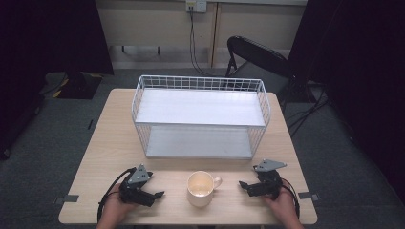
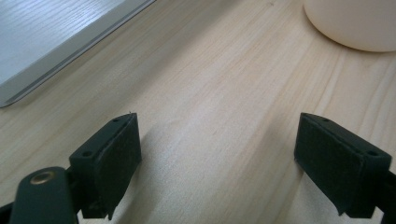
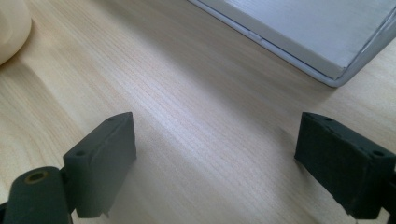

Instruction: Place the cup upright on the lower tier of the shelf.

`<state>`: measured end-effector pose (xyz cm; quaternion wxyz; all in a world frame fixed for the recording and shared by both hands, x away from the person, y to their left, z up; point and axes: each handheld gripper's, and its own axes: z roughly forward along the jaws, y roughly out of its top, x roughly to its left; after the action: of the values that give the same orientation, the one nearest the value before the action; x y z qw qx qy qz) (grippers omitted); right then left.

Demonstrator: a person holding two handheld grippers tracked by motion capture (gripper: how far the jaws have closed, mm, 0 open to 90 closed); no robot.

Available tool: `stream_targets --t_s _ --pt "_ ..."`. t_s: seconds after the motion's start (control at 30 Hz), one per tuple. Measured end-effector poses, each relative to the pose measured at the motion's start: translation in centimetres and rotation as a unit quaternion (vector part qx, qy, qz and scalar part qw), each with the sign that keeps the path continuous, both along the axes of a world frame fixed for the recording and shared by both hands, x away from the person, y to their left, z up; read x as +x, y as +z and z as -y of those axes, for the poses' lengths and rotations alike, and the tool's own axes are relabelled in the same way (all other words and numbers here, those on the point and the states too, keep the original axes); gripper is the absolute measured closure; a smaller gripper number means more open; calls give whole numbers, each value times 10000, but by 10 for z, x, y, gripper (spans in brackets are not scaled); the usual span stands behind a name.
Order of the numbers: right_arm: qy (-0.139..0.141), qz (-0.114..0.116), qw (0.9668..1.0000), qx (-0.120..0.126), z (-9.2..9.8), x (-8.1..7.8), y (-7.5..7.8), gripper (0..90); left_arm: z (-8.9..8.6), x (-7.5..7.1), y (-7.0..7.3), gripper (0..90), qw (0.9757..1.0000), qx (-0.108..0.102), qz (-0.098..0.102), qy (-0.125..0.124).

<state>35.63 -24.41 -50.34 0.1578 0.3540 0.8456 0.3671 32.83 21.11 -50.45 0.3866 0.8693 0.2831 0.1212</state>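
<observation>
cream mug (image 1: 201, 188) empty on counter (image 1: 110, 143), wire basket shelf (image 1: 200, 114) bare, left tool (image 1: 152, 194) and right tool (image 1: 244, 186) both spread.

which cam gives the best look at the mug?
High view: the whole mug shows on the table between both claws, rim up, handle toward the right claw. Left gripper view catches a slice of its base at top right; right gripper view a sliver at top left.
</observation>
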Motion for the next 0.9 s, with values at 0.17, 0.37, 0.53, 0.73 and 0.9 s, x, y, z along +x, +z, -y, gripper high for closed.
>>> stream_targets --t_s 0.17,0.37,0.53,0.73,0.9 --pt "-85 -4 10000 -6 -1 -1 0 118 0 0 0 143 10000 0 0 -1" --pt "-67 0 10000 11 -2 -2 1 156 0 0 0 143 10000 0 0 0" --pt "129 -32 9999 -69 -9 -5 5 183 0 0 0 143 10000 -7 4 4" --pt "367 -12 9993 47 -20 -10 11 192 0 0 0 143 10000 -7 5 4" --pt "518 1 9987 22 -28 -13 14 193 0 0 0 143 10000 -12 0 13"
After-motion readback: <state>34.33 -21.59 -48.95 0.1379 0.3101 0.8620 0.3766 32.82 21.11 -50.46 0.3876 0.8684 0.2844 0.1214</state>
